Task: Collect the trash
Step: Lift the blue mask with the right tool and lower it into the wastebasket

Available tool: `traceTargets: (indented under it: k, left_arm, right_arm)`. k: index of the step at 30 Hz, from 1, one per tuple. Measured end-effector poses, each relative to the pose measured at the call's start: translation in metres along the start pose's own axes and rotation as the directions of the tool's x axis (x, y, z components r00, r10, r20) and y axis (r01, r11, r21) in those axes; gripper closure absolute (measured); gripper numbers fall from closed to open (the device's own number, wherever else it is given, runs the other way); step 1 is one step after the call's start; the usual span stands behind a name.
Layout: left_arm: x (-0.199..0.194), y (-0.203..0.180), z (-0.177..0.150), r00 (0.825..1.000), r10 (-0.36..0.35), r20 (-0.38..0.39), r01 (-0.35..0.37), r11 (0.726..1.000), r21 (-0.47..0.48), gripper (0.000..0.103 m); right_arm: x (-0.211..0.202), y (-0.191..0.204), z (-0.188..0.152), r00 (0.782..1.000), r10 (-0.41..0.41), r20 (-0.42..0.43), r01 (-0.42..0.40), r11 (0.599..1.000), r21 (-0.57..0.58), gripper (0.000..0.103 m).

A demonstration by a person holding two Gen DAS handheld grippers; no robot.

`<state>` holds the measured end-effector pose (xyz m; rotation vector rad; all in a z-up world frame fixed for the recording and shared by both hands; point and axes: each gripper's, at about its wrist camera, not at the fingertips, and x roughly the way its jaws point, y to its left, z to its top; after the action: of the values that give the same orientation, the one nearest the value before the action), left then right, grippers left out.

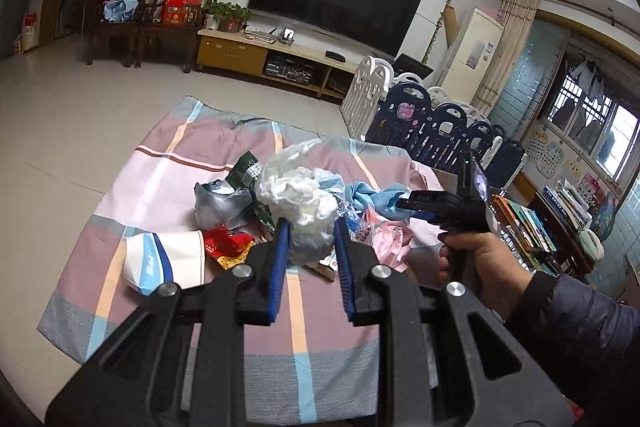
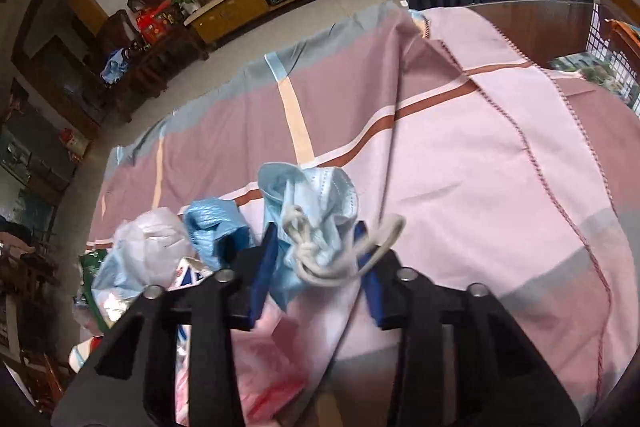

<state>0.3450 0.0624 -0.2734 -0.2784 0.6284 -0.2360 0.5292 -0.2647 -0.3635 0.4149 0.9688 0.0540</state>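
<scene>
A heap of trash lies on a plaid cloth [image 1: 180, 163] that covers the table. My left gripper [image 1: 312, 227] is shut on a clear plastic bag stuffed with white tissue [image 1: 296, 195] and holds it just above the heap. In the right wrist view my right gripper [image 2: 316, 239] is shut on a crumpled light-blue face mask [image 2: 316, 199] with white ear loops. In the left wrist view the right gripper [image 1: 404, 205], carried by a hand [image 1: 476, 255], has its tips at that mask on the right side of the heap.
Still in the heap are a silver foil bag [image 1: 220, 201], a red wrapper [image 1: 228, 241], a white and blue carton [image 1: 168, 259], a green packet [image 1: 248, 169] and a pink bag [image 1: 388, 235]. Blue and white playpen panels [image 1: 440, 123] stand behind the table.
</scene>
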Motion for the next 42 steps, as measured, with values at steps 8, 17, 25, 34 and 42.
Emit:
traceTargets:
  k: [8, 17, 25, 34, 42]
  left_arm:
    - [-0.009, -0.004, -0.004, 1.000, 0.001, 0.017, -0.001, 1.000, -0.005, 0.079]
    - [-0.041, -0.023, -0.022, 0.994, 0.099, 0.047, -0.104, 0.988, 0.115, 0.079]
    - [-0.046, -0.049, -0.035, 0.993, 0.096, 0.069, -0.106, 0.978, 0.178, 0.078]
    - [-0.044, -0.051, -0.038, 0.991, 0.121, 0.059, -0.130, 0.974, 0.187, 0.078]
    - [-0.043, -0.049, -0.037, 0.991, 0.126, 0.048, -0.133, 0.974, 0.185, 0.078]
  right_arm:
    - [-0.102, -0.001, -0.035, 0.976, 0.035, 0.217, -0.015, 0.996, -0.091, 0.089]
    - [-0.266, 0.021, -0.155, 0.911, 0.166, 0.377, -0.045, 0.950, -0.309, 0.089]
    - [-0.291, 0.034, -0.203, 0.886, 0.178, 0.428, 0.017, 0.911, -0.413, 0.089]
    - [-0.284, 0.029, -0.201, 0.889, 0.172, 0.424, 0.016, 0.914, -0.405, 0.089]
    - [-0.280, 0.024, -0.197, 0.896, 0.169, 0.411, -0.002, 0.927, -0.375, 0.089]
